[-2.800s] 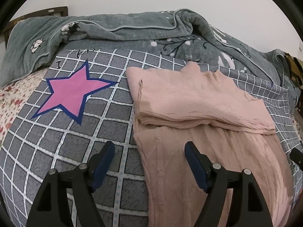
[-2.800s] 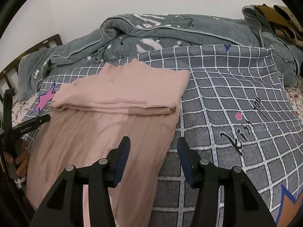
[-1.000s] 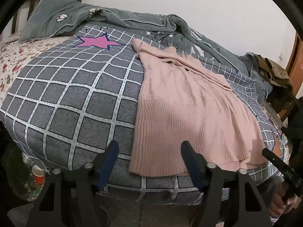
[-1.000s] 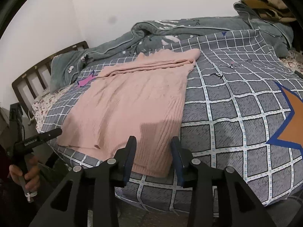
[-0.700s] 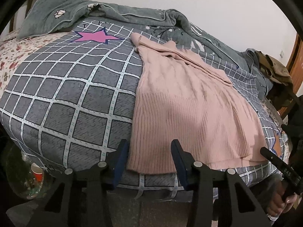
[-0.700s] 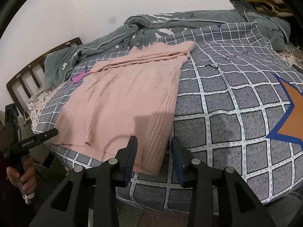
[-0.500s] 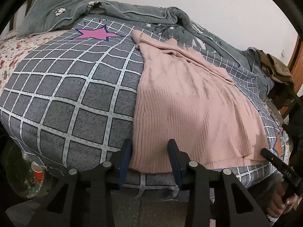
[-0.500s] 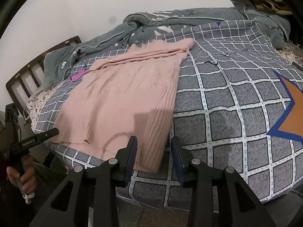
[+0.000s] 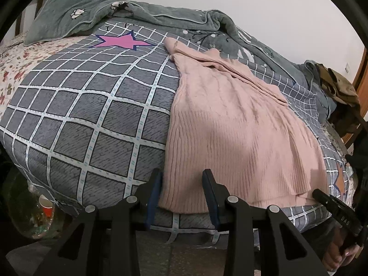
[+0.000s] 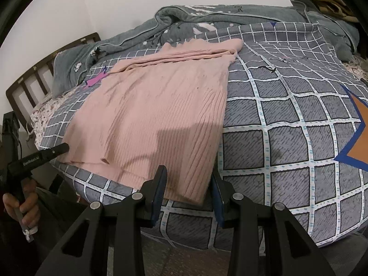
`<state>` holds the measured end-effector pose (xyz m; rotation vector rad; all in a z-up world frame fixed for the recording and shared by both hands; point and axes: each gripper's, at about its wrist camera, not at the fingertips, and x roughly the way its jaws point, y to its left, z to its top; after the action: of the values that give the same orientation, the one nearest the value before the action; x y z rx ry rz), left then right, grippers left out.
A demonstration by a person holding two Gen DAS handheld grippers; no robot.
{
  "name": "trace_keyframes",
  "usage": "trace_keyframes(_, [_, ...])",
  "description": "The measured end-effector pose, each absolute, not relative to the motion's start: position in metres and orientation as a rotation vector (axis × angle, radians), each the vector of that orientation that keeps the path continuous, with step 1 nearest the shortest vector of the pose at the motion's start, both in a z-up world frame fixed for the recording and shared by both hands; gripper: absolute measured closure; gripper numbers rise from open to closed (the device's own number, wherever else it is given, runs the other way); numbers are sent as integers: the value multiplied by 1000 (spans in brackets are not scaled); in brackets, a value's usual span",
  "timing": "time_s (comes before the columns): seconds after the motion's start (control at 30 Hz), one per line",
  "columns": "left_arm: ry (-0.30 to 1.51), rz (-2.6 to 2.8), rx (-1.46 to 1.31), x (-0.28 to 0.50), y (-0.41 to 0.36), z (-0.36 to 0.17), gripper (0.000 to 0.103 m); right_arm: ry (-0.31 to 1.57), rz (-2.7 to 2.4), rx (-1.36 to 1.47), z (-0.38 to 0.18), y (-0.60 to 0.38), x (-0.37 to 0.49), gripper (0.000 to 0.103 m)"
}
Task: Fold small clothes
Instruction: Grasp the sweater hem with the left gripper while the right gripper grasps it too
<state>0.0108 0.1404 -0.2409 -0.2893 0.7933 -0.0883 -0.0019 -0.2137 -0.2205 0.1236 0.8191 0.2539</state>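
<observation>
Pink sweater [image 9: 232, 124] flat on bed [image 9: 92, 119] — hem corners between both jaws.

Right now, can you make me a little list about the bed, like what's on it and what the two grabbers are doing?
clothing: pink sweater, lying flat, its top part folded over
underneath: grey checked blanket with a pink star
far side: rumpled green quilt
left gripper: jaws apart, at the sweater's near left corner
right gripper: jaws closing, the near right corner between them
lifted yet: no, hem lies on the blanket
</observation>
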Motion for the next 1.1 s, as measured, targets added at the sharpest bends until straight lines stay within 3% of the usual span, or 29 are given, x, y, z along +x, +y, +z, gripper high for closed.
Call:
trace_keyframes(0.07, [794,-78,-280,12,138,-241,74,825,247,117,-221,-212,-1,86])
trace_keyframes(0.1, [799,-75,-285,12,138,-242,87,829,245,113,-222,-211,-1,90])
trace_keyframes(0.17, [807,-76,-314,13,141,-243,94,824,244,115,-221,-211,-1,97])
trace_keyframes(0.47, [766,-144,-526,1,165,-220,96,732,343,274,-193,-229,-13,99])
trace_keyframes(0.7, [700,-175,-538,7,167,-175,97,687,400,400,-156,-240,-4,99])
trace_keyframes(1.1, [582,-173,-627,84,183,-100,97,560,485,580,-70,-256,69,99])
